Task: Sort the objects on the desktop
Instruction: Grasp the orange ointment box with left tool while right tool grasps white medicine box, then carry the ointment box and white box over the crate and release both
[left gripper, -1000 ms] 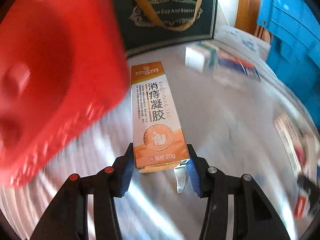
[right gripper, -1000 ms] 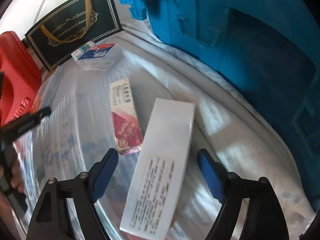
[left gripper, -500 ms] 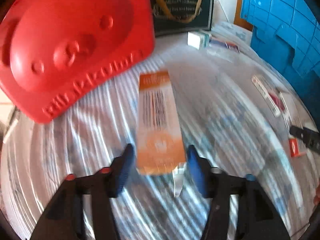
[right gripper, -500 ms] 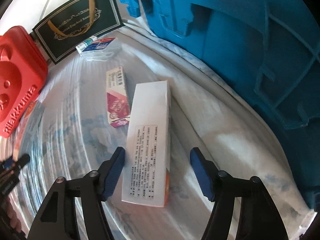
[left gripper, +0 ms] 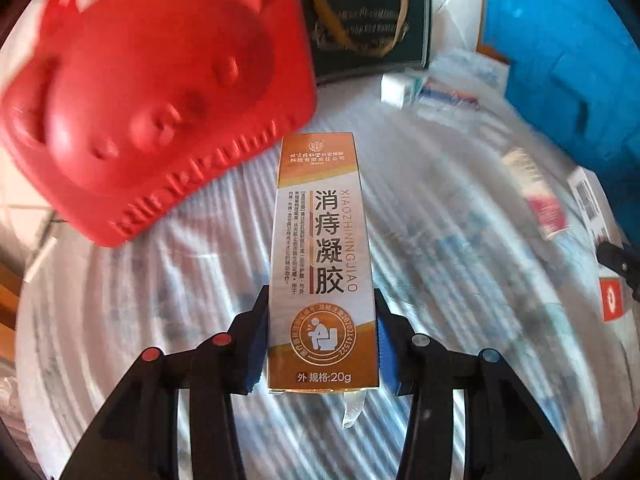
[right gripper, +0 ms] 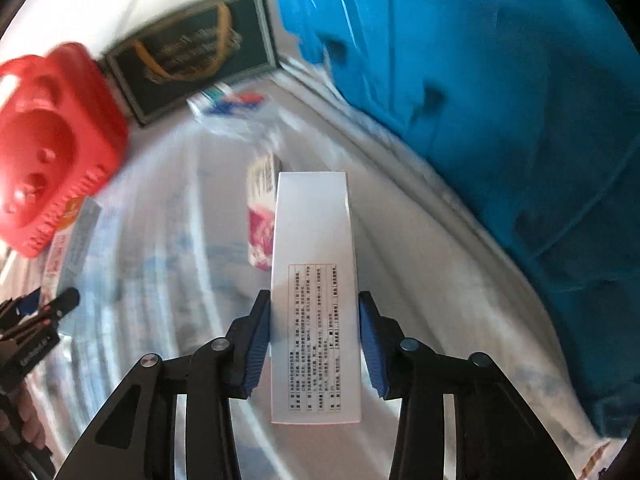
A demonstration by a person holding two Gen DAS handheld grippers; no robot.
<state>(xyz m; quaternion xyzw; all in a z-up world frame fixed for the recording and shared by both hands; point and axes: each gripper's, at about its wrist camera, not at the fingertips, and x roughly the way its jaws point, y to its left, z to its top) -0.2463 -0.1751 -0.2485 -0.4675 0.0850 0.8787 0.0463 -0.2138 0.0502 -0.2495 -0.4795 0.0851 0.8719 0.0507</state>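
Striped, shiny cloth covers the worktop (left gripper: 460,360), with a red bin (left gripper: 152,92) at its far left, a blue crate (right gripper: 500,120) along the right and a dark gift bag (left gripper: 366,28) propped at the back. We read this as the carry step of the sort: both boxes are picked and, we judge, clear of the cloth. We see the left claw (left gripper: 322,340) clamped on the near end of the orange gel box (left gripper: 320,252), its jaws having just been closing with the box between them. The box's long axis runs straight away from the claw, its far end pointing toward the gift bag, just right of the red bin. Our right claw (right gripper: 314,340) has likewise just been closing and grips the white box (right gripper: 314,280) by its near end, long axis pointing ahead, left of the blue crate and above a pink carton (right gripper: 260,220) on the cloth. Next we'd guess each box goes to its nearer bin, needing a lift over the rim before release.
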